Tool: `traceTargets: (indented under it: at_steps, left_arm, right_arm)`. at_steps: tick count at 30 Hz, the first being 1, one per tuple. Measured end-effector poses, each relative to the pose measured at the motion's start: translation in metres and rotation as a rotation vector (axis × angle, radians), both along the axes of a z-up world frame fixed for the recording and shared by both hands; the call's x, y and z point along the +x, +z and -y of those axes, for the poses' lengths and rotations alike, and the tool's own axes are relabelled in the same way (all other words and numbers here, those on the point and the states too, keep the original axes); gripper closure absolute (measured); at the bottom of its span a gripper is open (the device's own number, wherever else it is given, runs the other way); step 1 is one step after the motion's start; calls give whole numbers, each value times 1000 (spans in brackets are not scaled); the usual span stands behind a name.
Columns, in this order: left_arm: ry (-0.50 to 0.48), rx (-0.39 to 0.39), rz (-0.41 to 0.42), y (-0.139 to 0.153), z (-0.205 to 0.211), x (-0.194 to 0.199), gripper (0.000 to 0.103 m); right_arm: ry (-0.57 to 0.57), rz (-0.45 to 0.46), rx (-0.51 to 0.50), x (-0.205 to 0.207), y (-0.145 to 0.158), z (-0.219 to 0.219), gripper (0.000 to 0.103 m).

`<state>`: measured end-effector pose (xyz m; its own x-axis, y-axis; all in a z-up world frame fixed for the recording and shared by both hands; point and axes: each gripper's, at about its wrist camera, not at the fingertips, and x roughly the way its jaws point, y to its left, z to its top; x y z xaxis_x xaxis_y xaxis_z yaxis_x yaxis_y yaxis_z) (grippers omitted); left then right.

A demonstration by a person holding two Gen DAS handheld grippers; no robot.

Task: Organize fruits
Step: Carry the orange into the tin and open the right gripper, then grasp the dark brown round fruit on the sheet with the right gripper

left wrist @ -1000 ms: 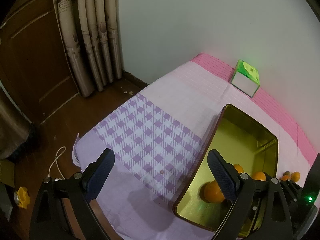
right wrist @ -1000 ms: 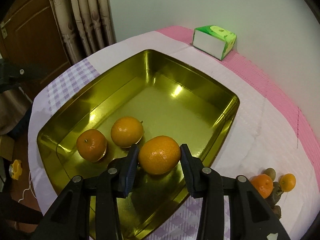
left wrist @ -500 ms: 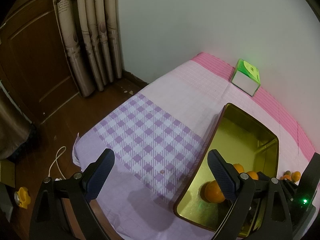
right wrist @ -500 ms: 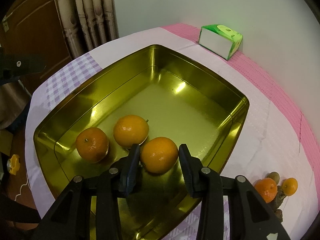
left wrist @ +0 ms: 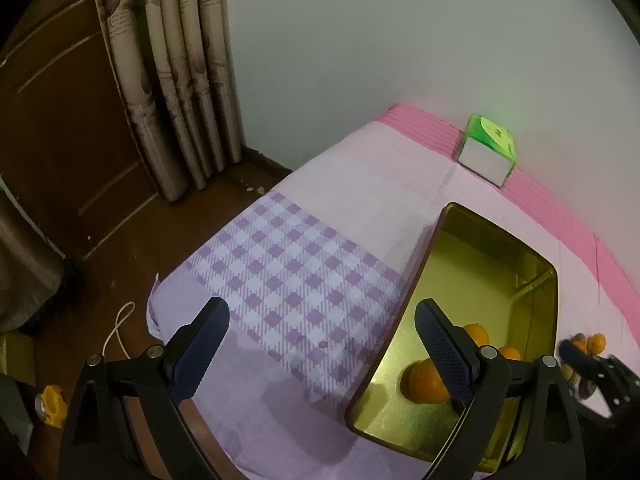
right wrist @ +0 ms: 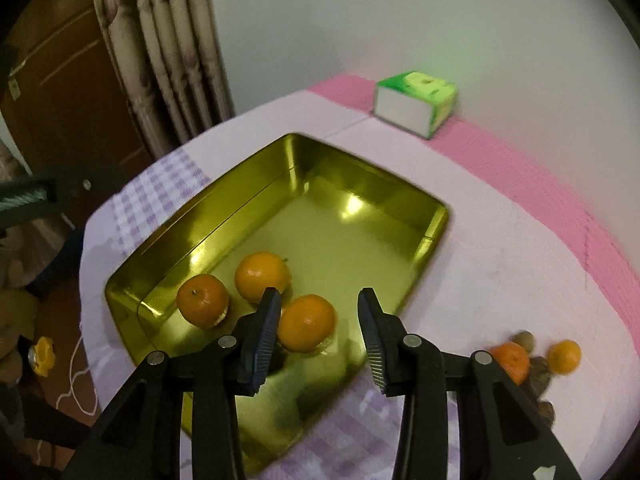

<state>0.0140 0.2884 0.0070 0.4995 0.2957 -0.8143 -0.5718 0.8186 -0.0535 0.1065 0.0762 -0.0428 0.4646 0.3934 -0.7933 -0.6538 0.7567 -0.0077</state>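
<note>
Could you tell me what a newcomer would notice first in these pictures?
The shiny gold tin at the centre stands out most, with three oranges lying together at its near end. Next comes the bright green box by the far wall, then a few loose fruits on the cloth right of the tin.

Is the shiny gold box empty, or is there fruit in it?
Not empty. Three oranges lie inside the gold box, bunched at its near end; the rest is bare.
</note>
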Motion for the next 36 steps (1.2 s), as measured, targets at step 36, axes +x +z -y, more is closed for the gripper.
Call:
traceTargets:
  at_steps: [36]
  left_arm:
    - [-519,125,9,14,140,21,9]
  right_arm:
    - [-370,-63,85,34,-56,197,62]
